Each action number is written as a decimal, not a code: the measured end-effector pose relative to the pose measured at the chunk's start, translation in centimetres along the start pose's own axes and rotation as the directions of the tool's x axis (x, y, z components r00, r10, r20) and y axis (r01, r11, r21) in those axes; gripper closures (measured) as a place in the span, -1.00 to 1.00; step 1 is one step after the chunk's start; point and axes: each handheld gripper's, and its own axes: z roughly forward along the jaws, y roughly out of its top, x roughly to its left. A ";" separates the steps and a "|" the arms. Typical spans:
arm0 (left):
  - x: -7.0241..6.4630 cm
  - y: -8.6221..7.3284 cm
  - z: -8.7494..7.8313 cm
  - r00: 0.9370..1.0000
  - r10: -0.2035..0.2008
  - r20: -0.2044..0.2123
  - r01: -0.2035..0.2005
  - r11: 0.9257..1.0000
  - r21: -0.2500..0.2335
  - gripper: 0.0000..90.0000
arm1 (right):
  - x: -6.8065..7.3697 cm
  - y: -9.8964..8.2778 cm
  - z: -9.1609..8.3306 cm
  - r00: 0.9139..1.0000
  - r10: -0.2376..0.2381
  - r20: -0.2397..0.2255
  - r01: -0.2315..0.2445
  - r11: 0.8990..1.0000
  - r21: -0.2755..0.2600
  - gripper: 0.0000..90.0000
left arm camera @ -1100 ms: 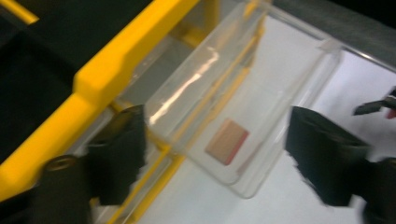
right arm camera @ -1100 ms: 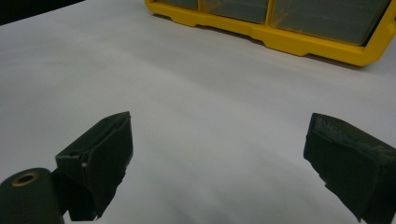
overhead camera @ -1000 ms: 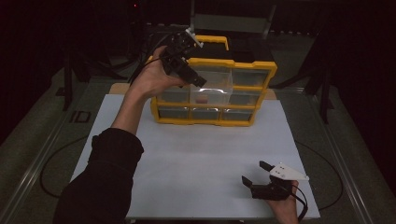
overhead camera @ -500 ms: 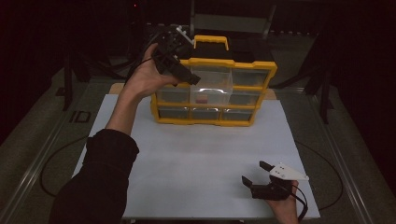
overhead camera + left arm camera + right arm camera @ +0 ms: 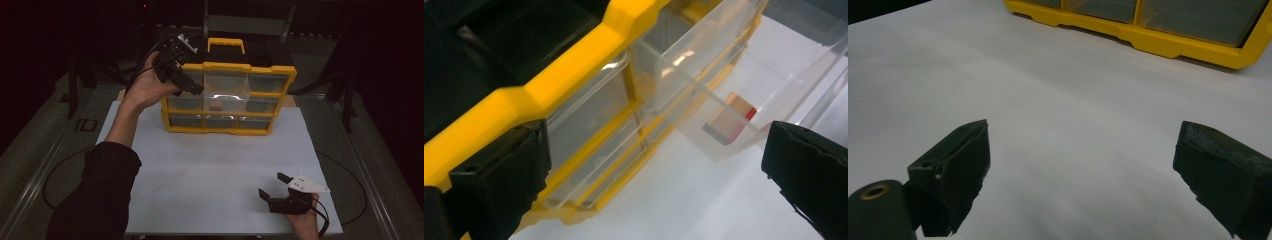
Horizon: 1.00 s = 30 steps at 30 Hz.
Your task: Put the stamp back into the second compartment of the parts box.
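The left gripper [image 5: 192, 89] had just been opening, its jaws spread with nothing between them, beside the organizer's [image 5: 227, 70] upper left. The pulled-out clear drawer [image 5: 744, 100] (a small block [image 5: 729, 120] inside) lay toward the organizer's middle. The right gripper [image 5: 274, 185], spread and empty, rested well in front of the organizer, much farther off.

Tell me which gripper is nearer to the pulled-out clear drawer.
Left. The left gripper hangs open beside the clear drawer at the yellow organizer's upper left, not touching it. The right gripper rests open on the white mat, far toward the near edge.
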 end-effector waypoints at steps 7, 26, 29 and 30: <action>0.4 -1.0 0.3 1.000 -0.003 -0.008 0.003 1.000 0.002 -0.99 | 0.1 0.0 0.0 1.000 0.008 0.001 -0.008 1.000 -0.001 -0.82; 0.0 -6.5 1.8 1.000 0.009 -0.017 -0.009 1.000 -0.007 -1.00 | 0.1 0.0 0.0 1.000 0.006 0.004 -0.006 1.000 -0.008 -0.82; -0.3 -7.6 2.0 1.000 0.011 -0.024 -0.012 1.000 -0.008 -0.99 | 0.1 0.0 0.1 1.000 -0.005 0.006 0.005 1.000 -0.013 -0.82; -0.3 -7.6 2.0 1.000 0.011 -0.024 -0.012 1.000 -0.008 -0.99 | 0.1 0.0 0.1 1.000 -0.005 0.006 0.005 1.000 -0.013 -0.82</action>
